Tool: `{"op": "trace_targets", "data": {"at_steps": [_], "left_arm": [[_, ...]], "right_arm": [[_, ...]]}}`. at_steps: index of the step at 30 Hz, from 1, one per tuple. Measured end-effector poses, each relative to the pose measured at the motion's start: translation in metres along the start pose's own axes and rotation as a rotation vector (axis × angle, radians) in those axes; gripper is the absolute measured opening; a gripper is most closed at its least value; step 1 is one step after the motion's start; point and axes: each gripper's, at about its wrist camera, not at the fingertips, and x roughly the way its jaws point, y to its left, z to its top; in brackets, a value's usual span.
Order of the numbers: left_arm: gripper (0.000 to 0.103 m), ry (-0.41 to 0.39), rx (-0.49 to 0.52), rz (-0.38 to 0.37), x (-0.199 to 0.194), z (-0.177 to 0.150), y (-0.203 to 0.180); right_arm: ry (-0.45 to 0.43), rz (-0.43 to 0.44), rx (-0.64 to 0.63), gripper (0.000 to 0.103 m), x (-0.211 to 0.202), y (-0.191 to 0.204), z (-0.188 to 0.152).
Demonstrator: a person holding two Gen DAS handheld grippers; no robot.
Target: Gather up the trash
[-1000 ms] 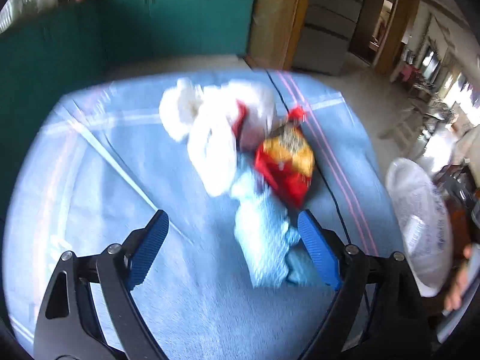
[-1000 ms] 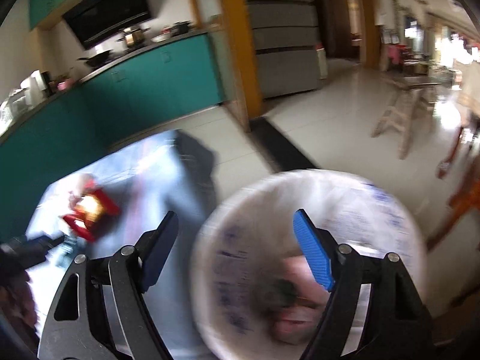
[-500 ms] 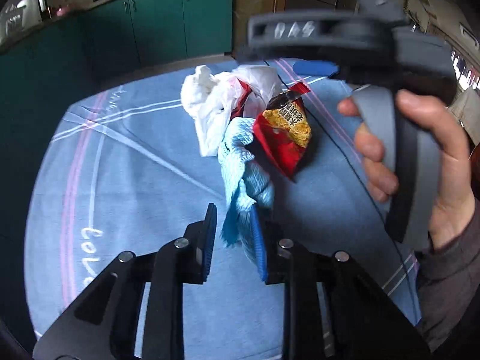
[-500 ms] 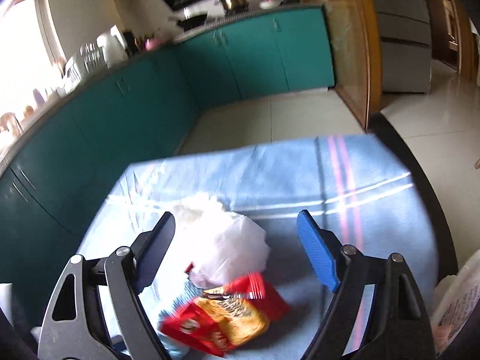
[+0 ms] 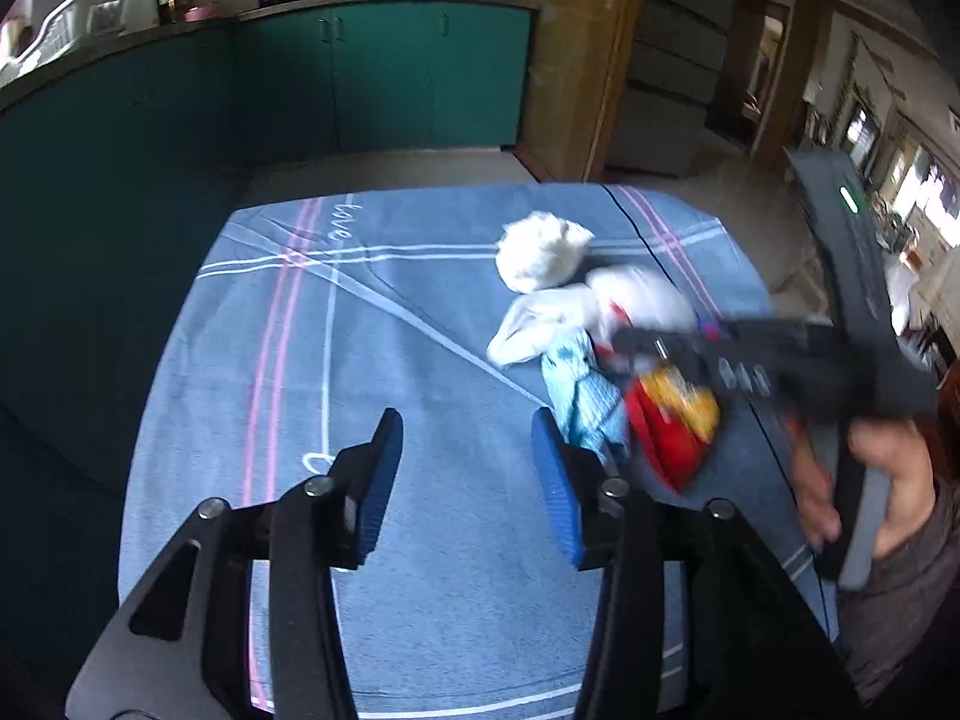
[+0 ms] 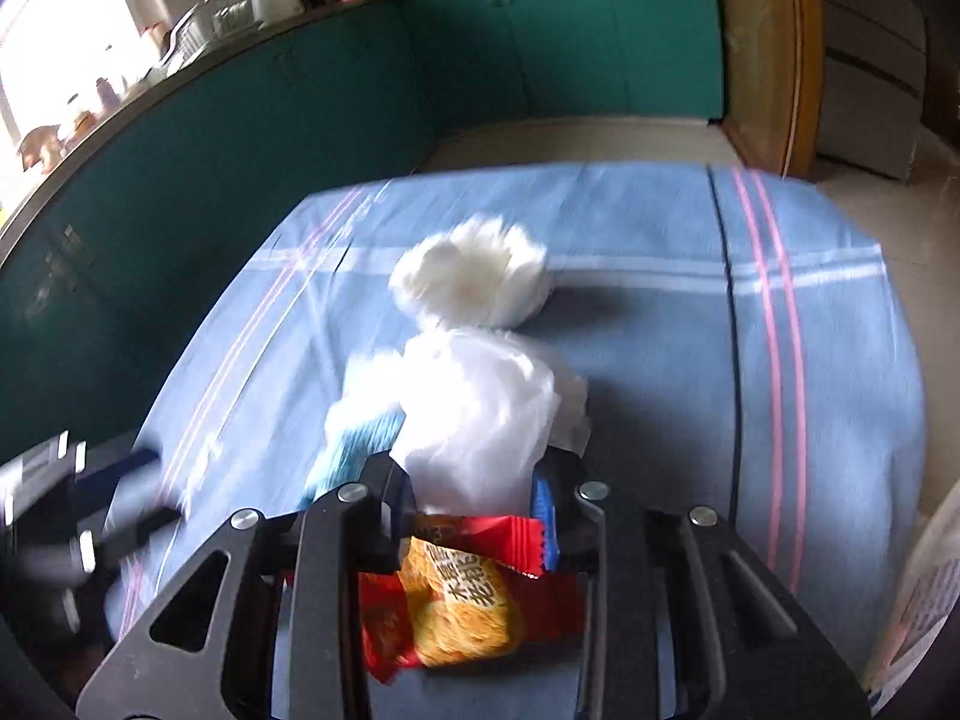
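Note:
A trash pile lies on the blue striped tablecloth (image 5: pixel 288 372): a white tissue ball (image 5: pixel 540 252), a white plastic bag (image 6: pixel 480 414), a light blue wrapper (image 5: pixel 585 396) and a red and yellow snack bag (image 6: pixel 462 588). My right gripper (image 6: pixel 467 495) has its jaws closing, narrow, with the snack bag's top wedged between them and the white plastic bunched at the tips. In the left wrist view that right gripper (image 5: pixel 720 354) sits over the snack bag (image 5: pixel 672 426), held by a hand (image 5: pixel 888 462). My left gripper (image 5: pixel 471 480) is opening with nothing between its fingers; the blue wrapper lies just right of it.
Teal kitchen cabinets (image 5: pixel 384 72) run behind the table, with a floor gap between. A white printed bin bag (image 6: pixel 924 594) shows at the right wrist view's right edge. My left gripper (image 6: pixel 78 510) is a blur at the left edge of that view.
My left gripper, shut on the blue wrapper half a second ago, has let it go and drawn back left. My right gripper swung from the bin bag to the pile and closed on the snack bag.

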Motion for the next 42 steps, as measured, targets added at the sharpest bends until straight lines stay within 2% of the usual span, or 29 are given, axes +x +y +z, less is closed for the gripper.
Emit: {"op": "trace_targets", "data": {"at_steps": [3, 5, 9, 11, 16, 18, 20, 22, 27, 29, 31, 35, 37, 40, 42], "left_arm": [[0.052, -0.015, -0.043, 0.016, -0.006, 0.002, 0.01], [0.055, -0.019, -0.068, 0.018, -0.006, 0.003, 0.016], [0.062, 0.014, -0.082, -0.003, 0.007, 0.002, 0.015], [0.068, 0.035, -0.06, -0.002, 0.018, 0.0, 0.008], [0.081, 0.062, 0.0, 0.01, 0.034, -0.004, -0.013], [0.085, 0.066, 0.002, 0.011, 0.041, -0.003, -0.019], [0.088, 0.069, -0.008, -0.001, 0.045, -0.001, -0.024], [0.088, 0.077, -0.024, -0.006, 0.054, 0.003, -0.028], [0.088, 0.086, -0.044, 0.005, 0.069, 0.008, -0.038], [0.084, 0.088, -0.034, 0.014, 0.073, 0.008, -0.044], [0.07, 0.099, -0.018, 0.021, 0.077, 0.008, -0.051], [0.059, 0.119, 0.004, 0.018, 0.081, 0.005, -0.057], [0.049, 0.128, 0.013, 0.02, 0.082, 0.003, -0.058], [0.043, 0.13, 0.012, 0.019, 0.081, 0.001, -0.056], [0.042, 0.125, 0.014, 0.021, 0.078, 0.0, -0.055]], "right_arm": [[0.017, 0.083, -0.038, 0.03, -0.013, 0.008, -0.026], [-0.009, 0.11, -0.043, 0.029, -0.027, 0.009, -0.039], [-0.106, 0.039, -0.009, 0.029, -0.054, -0.007, -0.043], [-0.146, 0.012, 0.055, 0.029, -0.067, -0.025, -0.042], [-0.12, -0.1, 0.118, 0.029, -0.073, -0.055, -0.044], [-0.112, -0.123, 0.144, 0.035, -0.075, -0.064, -0.049], [-0.124, -0.142, 0.173, 0.065, -0.076, -0.071, -0.051], [-0.143, -0.163, 0.186, 0.071, -0.078, -0.075, -0.051], [-0.183, -0.162, 0.223, 0.076, -0.078, -0.077, -0.044], [-0.192, -0.159, 0.226, 0.078, -0.077, -0.078, -0.042], [-0.194, -0.156, 0.225, 0.079, -0.072, -0.076, -0.037], [-0.189, -0.148, 0.216, 0.08, -0.065, -0.071, -0.035], [-0.19, -0.147, 0.202, 0.08, -0.063, -0.068, -0.035], [-0.199, -0.146, 0.174, 0.08, -0.062, -0.061, -0.036], [-0.21, -0.149, 0.152, 0.074, -0.064, -0.057, -0.036]]}}
